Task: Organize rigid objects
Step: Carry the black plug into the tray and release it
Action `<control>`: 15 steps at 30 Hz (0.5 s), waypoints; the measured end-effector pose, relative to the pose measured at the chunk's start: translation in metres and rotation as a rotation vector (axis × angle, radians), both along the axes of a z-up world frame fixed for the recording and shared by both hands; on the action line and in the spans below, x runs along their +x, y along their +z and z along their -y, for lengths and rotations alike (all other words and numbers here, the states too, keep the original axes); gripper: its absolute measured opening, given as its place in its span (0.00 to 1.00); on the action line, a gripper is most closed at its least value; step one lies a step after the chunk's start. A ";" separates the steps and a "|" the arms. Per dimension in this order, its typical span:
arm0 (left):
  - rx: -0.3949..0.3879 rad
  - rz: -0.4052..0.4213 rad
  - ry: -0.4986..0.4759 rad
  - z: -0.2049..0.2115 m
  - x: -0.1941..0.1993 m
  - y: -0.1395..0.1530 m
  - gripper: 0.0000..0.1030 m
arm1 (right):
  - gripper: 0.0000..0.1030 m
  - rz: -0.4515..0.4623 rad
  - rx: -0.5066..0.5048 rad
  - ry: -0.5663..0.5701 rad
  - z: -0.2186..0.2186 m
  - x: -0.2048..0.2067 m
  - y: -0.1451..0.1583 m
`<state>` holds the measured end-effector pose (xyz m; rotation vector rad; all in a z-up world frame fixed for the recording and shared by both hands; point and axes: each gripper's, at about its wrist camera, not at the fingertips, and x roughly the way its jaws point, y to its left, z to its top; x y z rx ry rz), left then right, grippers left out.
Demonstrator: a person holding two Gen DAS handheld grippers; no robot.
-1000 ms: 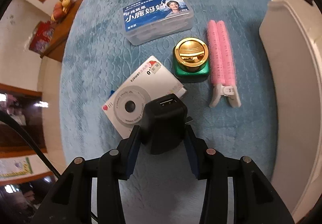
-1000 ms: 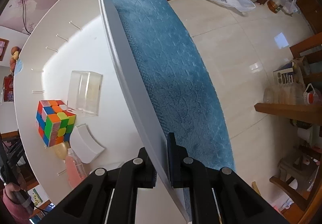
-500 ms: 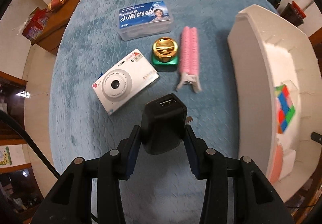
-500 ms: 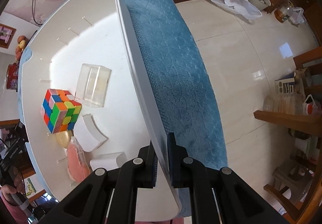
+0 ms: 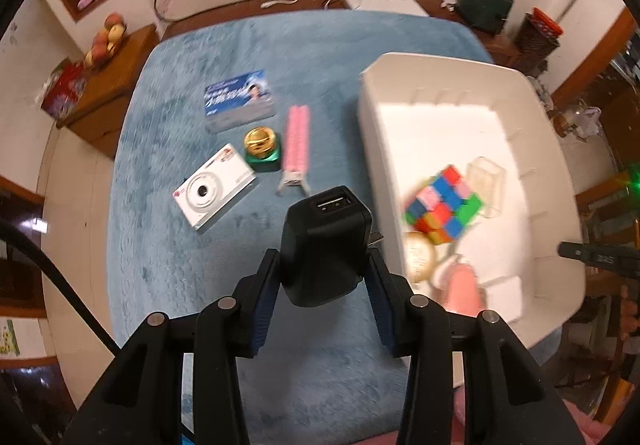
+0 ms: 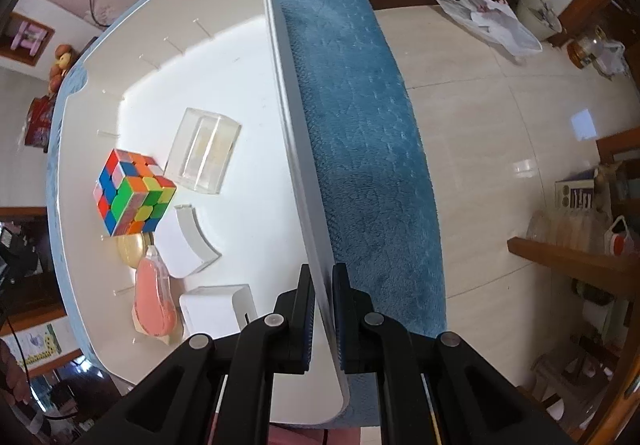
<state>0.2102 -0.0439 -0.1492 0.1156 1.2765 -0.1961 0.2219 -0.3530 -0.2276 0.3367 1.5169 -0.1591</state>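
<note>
My left gripper is shut on a black USB charger plug, held high over the blue blanket just left of the white bin. My right gripper is shut on the bin's right wall, one finger inside and one outside. Inside the bin lie a colour cube, a clear plastic box, a white curved piece, a pink item, a round cream item and a white block. The right gripper's tip shows at the bin's far side in the left wrist view.
On the blanket left of the bin lie a white camera, a gold-lidded green jar, a pink clip and a blue-labelled clear box. A wooden side table with fruit stands at the left. Tiled floor lies beyond the blanket's right edge.
My left gripper has risen and swung right with the charger, so the bin and its contents have come into its view. The bin has shifted slightly in the right wrist view.
</note>
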 end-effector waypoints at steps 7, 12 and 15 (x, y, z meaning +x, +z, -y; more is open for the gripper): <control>-0.033 0.029 -0.058 0.032 -0.023 0.013 0.45 | 0.08 0.002 0.034 0.036 0.003 -0.004 0.000; -0.051 0.036 -0.090 0.054 -0.035 0.013 0.45 | 0.09 -0.002 0.046 0.087 0.004 -0.004 -0.002; -0.067 0.034 -0.100 0.066 -0.043 0.013 0.45 | 0.09 -0.007 0.052 0.120 0.003 -0.006 -0.003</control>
